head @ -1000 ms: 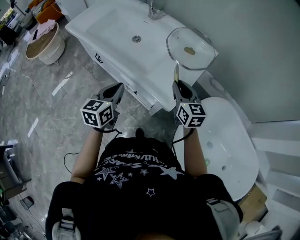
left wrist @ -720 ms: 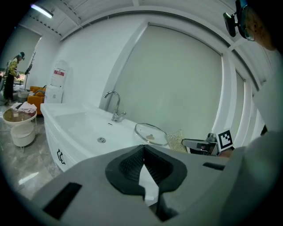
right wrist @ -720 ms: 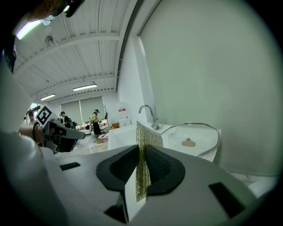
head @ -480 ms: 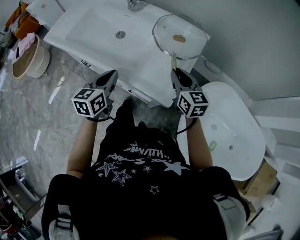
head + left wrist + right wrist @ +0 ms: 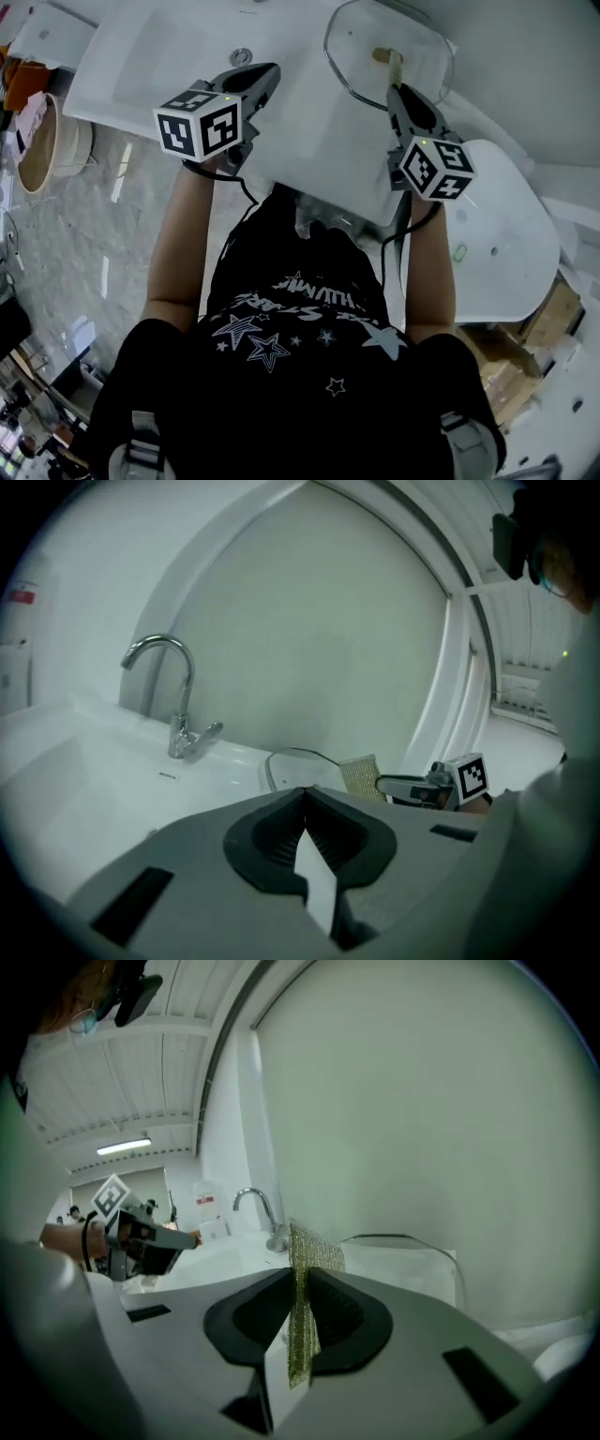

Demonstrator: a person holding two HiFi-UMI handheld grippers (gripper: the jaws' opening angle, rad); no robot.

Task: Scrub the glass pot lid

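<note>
Your right gripper (image 5: 399,92) pinches a gold-mesh scouring pad (image 5: 302,1279) upright between its closed jaws. The glass pot lid (image 5: 354,42) lies flat on the washbasin counter (image 5: 309,122), straight ahead of the pad. The pad's tip hangs near the lid's knob (image 5: 379,54), but you can't judge contact. Your left gripper (image 5: 270,75), jaws together and empty, is farther off, over the basin. The lid's far rim runs off the head view's top edge.

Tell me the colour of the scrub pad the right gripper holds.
Golden-yellow mesh scrub pad, clearest in the right gripper view.
</note>
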